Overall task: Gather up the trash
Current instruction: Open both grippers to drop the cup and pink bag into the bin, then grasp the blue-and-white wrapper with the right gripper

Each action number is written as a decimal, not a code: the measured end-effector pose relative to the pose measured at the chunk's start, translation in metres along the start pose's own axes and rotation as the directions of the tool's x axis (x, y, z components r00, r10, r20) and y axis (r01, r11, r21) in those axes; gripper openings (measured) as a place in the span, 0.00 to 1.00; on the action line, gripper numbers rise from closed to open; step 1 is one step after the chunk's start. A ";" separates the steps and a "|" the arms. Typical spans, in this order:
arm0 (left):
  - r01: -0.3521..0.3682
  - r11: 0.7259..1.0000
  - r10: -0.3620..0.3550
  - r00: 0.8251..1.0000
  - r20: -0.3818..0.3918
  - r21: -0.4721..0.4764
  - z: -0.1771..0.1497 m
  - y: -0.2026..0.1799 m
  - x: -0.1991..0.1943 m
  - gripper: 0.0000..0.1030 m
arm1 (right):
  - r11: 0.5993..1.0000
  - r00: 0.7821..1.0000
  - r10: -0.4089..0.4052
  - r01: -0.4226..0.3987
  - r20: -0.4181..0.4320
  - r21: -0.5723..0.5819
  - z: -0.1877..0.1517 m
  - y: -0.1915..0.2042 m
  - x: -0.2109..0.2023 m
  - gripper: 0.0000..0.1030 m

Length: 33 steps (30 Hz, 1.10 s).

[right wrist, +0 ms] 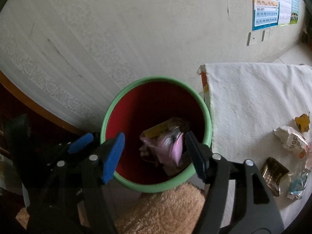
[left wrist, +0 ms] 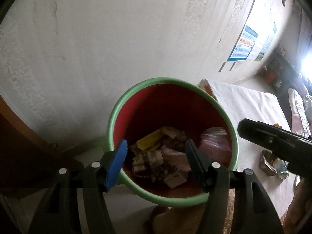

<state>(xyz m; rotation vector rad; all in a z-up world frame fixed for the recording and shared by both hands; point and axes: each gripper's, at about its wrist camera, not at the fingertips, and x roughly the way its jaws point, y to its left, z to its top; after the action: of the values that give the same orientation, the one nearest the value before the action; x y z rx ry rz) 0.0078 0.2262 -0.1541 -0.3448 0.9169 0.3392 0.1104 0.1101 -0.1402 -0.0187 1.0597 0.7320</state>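
Right hand-held gripper (right wrist: 154, 152) open, empty, above bin (right wrist: 206, 120); pink wrapper (right wrist: 171, 148) blurred below, between fingers

We see a red plastic bin with a green rim (right wrist: 208, 134) holding crumpled wrappers (left wrist: 158, 156), more wrappers (right wrist: 276, 171) lying on the white-clothed table (right wrist: 253, 101).

Both views dim, flat daylight. Left wrist view: blown-out glare at right edge, washing the poster (left wrist: 251, 42) nearby. Strong fisheye bending; dark vignette in corners. Red bin (right wrist: 156, 134) interior in deep shadow. Pink wrapper (right wrist: 171, 146) inside is motion-smeared. Slight overall softness and grain.
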 end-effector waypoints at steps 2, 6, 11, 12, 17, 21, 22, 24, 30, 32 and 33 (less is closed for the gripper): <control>-0.003 1.000 0.003 1.000 0.002 -0.003 -0.001 0.000 -0.002 0.57 | 1.000 1.000 0.003 -0.003 0.012 0.005 -0.004 -0.004 -0.007 0.66; -0.009 0.999 0.008 1.000 0.020 0.031 -0.005 -0.007 -0.009 0.57 | 0.999 0.998 -0.050 0.049 0.043 0.015 -0.018 -0.029 -0.027 0.69; 0.008 0.998 -0.009 1.000 0.015 0.058 -0.006 -0.021 -0.011 0.57 | 0.976 0.978 -0.196 0.189 0.065 0.104 -0.043 -0.096 -0.061 0.69; 0.012 0.998 -0.014 1.000 0.015 0.068 -0.007 -0.026 -0.012 0.57 | 0.964 0.968 -0.243 0.234 0.061 0.128 -0.049 -0.113 -0.067 0.69; 0.037 0.993 -0.038 0.999 0.010 0.113 -0.011 -0.048 -0.016 0.58 | 0.861 0.921 -0.388 0.370 -0.018 0.349 -0.092 -0.209 -0.094 0.69; 0.058 0.985 -0.059 0.998 0.002 0.160 -0.017 -0.069 -0.021 0.59 | 0.794 0.898 -0.433 0.420 -0.075 0.439 -0.120 -0.252 -0.097 0.70; 0.062 0.982 -0.063 0.998 0.003 0.177 -0.018 -0.075 -0.023 0.59 | 0.789 0.899 -0.430 0.422 -0.090 0.446 -0.124 -0.259 -0.094 0.71; 0.075 0.978 -0.077 0.997 0.000 0.194 -0.020 -0.082 -0.026 0.62 | 0.786 0.911 -0.398 0.401 -0.110 0.470 -0.131 -0.269 -0.087 0.71; 0.100 0.967 -0.098 0.995 -0.019 0.233 -0.026 -0.104 -0.035 0.63 | 0.790 0.924 -0.370 0.366 -0.095 0.492 -0.140 -0.281 -0.074 0.67; 0.116 0.963 -0.111 0.993 -0.032 0.243 -0.027 -0.114 -0.036 0.64 | 0.801 0.924 -0.371 0.370 -0.094 0.470 -0.141 -0.273 -0.075 0.60; 0.135 0.960 -0.128 0.991 -0.042 0.244 -0.027 -0.120 -0.036 0.64 | 0.810 0.926 -0.368 0.365 -0.088 0.459 -0.143 -0.272 -0.075 0.58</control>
<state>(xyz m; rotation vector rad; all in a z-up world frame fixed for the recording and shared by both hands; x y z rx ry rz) 0.0197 0.1026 -0.1230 -0.1805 0.9451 0.0964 0.1279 -0.1887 -0.2410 0.1907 1.1632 0.1095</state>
